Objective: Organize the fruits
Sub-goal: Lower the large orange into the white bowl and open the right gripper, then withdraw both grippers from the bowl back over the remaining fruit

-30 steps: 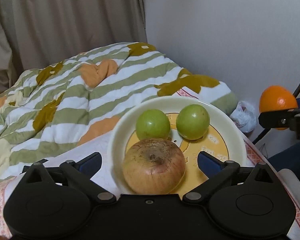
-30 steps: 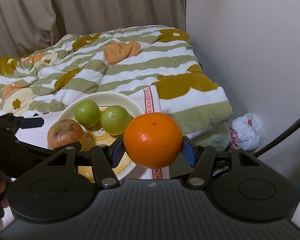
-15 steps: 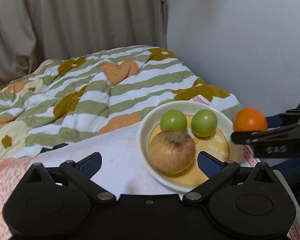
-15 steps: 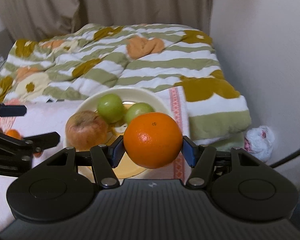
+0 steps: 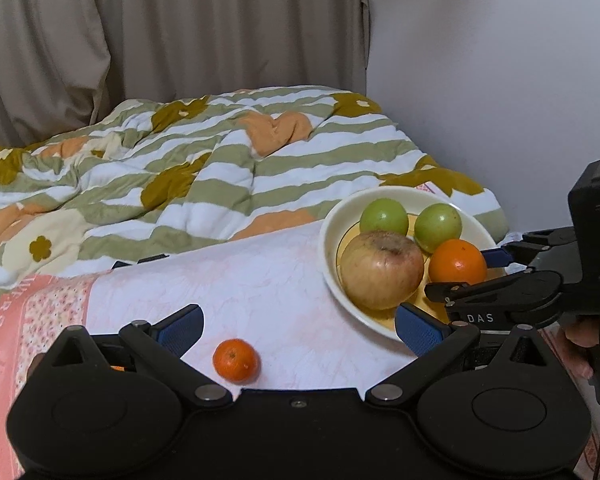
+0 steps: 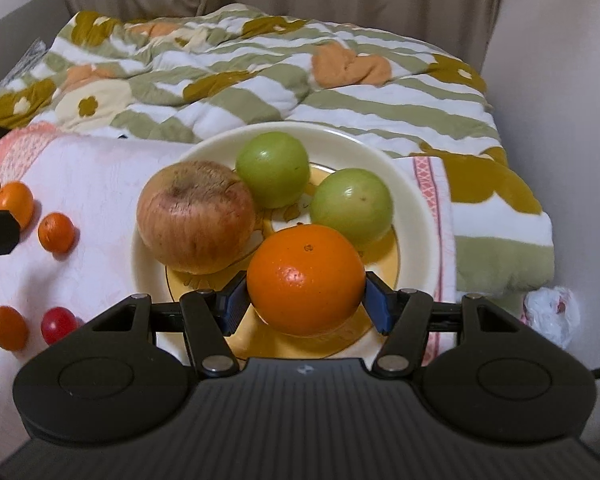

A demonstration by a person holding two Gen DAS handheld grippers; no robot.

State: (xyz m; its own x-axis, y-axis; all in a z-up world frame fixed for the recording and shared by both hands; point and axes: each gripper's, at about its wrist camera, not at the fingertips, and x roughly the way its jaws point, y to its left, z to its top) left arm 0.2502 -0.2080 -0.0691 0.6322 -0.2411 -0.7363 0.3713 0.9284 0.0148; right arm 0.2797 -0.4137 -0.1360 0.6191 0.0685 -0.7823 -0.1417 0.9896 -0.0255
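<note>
The cream plate point(image 6: 416, 196) holds a russet apple point(image 6: 196, 216) and two green fruits point(image 6: 272, 168), point(image 6: 352, 204). The right gripper point(image 6: 306, 300) is clamped on the orange point(image 6: 306, 278) over the plate's near side. The left gripper point(image 5: 298, 326) stands apart around nothing, above a small tangerine point(image 5: 236, 360) on the pink cloth point(image 5: 268, 292).

a rumpled quilt point(image 5: 220, 176) striped green and white with mustard and orange flowers lies on the bed, beige curtains point(image 5: 172, 40) and a white wall point(image 5: 492, 80) behind, a crumpled plastic bag point(image 6: 554, 312) beside it.
</note>
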